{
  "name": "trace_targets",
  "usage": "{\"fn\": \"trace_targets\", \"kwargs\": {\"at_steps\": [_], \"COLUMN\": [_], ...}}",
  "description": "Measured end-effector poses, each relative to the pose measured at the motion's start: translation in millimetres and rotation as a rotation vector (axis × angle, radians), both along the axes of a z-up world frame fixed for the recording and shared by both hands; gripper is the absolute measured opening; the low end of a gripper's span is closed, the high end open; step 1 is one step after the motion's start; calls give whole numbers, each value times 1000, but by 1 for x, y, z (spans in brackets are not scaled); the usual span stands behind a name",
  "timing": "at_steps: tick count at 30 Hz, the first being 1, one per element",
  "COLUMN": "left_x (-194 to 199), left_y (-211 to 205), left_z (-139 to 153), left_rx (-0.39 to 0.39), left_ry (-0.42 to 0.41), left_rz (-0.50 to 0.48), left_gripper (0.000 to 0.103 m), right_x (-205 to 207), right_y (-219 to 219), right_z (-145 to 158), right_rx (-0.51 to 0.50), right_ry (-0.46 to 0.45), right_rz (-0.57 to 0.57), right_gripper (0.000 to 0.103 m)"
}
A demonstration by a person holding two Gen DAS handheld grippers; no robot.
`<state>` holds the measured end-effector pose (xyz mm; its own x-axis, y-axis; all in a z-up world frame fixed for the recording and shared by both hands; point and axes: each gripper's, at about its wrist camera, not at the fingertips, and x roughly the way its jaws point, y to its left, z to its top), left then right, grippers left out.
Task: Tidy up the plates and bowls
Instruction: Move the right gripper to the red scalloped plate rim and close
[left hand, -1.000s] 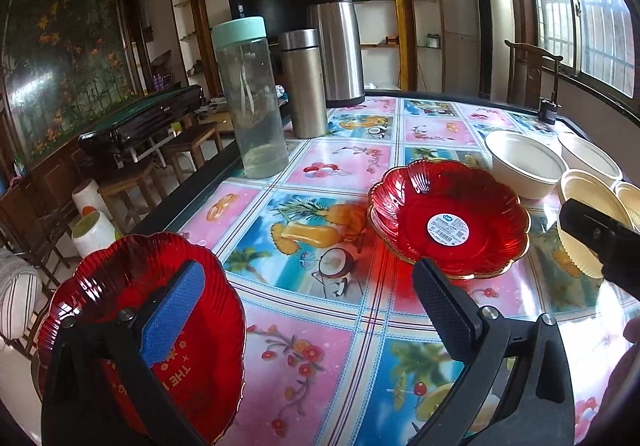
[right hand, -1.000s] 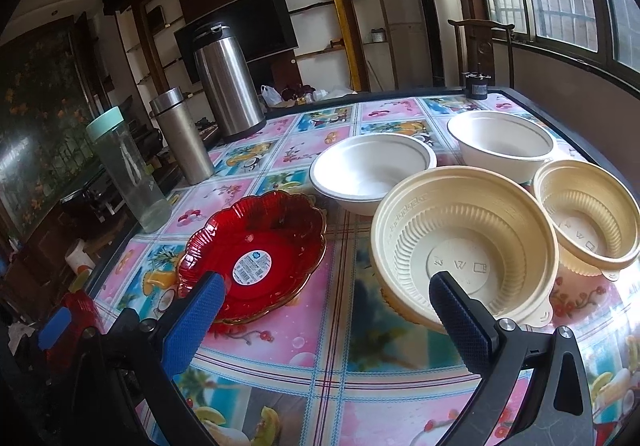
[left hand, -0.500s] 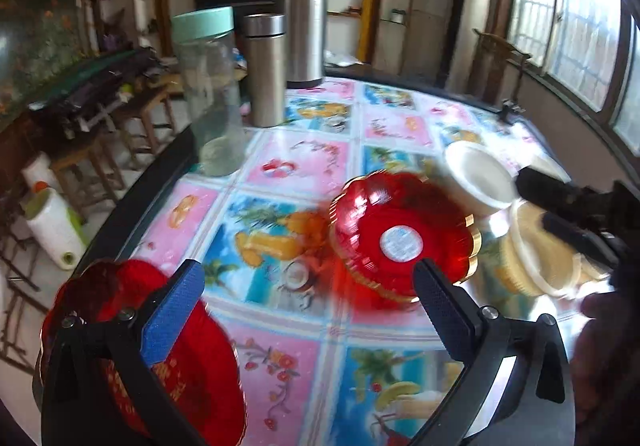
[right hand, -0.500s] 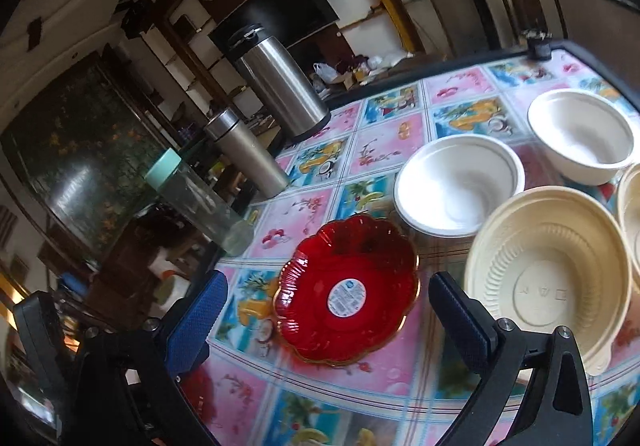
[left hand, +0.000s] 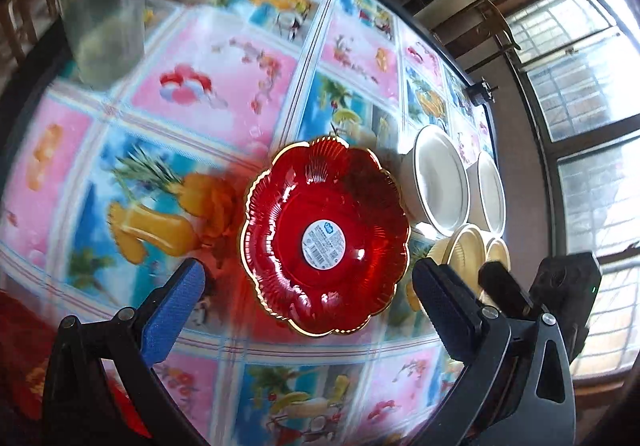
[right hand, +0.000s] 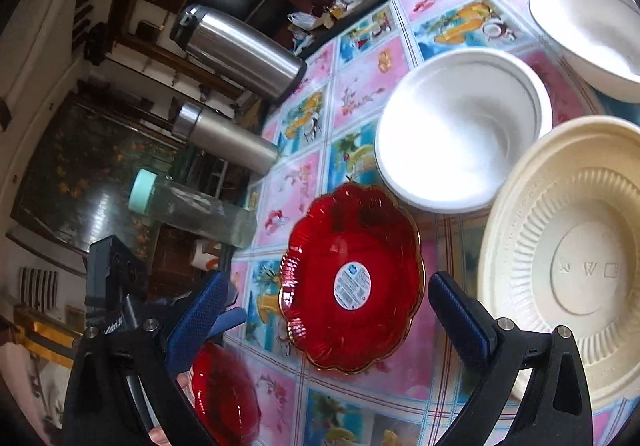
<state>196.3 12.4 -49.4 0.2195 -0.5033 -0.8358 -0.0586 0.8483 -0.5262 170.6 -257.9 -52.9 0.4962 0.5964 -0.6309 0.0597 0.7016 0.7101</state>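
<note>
On the worktop, nothing looks sorted yet: no plate or bowl sits inside another, so by my reading the task has barely begun.

At the near left edge lies 1 red plate, partly hidden behind the left hand-held gripper and blurred. That gripper hangs over the worktop with its jaws spread wide and nothing between them.

Near the middle rests the second red plate, translucent glassy-looking plastic with a scalloped, flower-shaped rim edged in gold, fine ribs fanning out from its flat centre, and a round white sticker there. It lies framed between both grippers' fingers, touched by neither.

The right hand-held gripper is likewise wide open and holds nothing.

Right of the plate stand 2 white bowls, smooth, matt and deep, like foam or pulp. Nearer and further right are 2 cream bowls, thin moulded plastic with ribbed walls and embossed marks on the flat base.

Left to do, I judge: stack the 2 red plates, nest the white pair, nest the cream pair.
</note>
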Motion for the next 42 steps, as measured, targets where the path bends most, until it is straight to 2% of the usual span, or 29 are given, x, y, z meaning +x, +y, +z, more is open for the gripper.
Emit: {"fn": "trace_targets", "kwargs": {"at_steps": [4,9,13,15,19,23,27,29,31,34,36,38,40,42], "left_x": [1,5,7,7,6,4,3,2,0,-3,-4,-7,-9,-10], "left_y": [-1,3,3,2,-1,-4,-2,0,3,5,6,7,6,6], "left_z": [-19,-34,-43,-44,-44,-43,-43,-43,-44,-43,-44,-44,-43,-41], "left_rx": [-56,-109,-84,-72,-48,-4,22,30,32,64,72,81,103,119], "left_ry": [58,98,106,103,98,98,89,90,94,86,87,88,76,69], "left_rz": [20,46,47,35,12,-4,3,5,1,2,0,-1,-10,-9], "left_gripper": [103,103,103,99,82,52,46,39,37,34,25,22,15,14], "right_x": [2,5,6,7,7,7,8,9,9,12,13,13,12,10], "right_y": [6,3,3,5,6,5,5,5,5,8,7,6,6,8], "right_z": [-7,-21,-26,-28,-30,-30,-32,-34,-36,-41,-46,-47,-45,-43], "right_rx": [-49,-44,-70,-74,-84,-100,-123,-126,-137,-167,-176,-192,-199,-213], "right_ry": [42,92,109,115,121,128,134,141,146,162,177,176,165,150], "right_rz": [7,-21,-39,-39,-46,-47,-54,-53,-53,-54,-63,-74,-79,-82], "right_gripper": [93,77,71,67,62,52,42,40,36,25,12,7,7,7]}}
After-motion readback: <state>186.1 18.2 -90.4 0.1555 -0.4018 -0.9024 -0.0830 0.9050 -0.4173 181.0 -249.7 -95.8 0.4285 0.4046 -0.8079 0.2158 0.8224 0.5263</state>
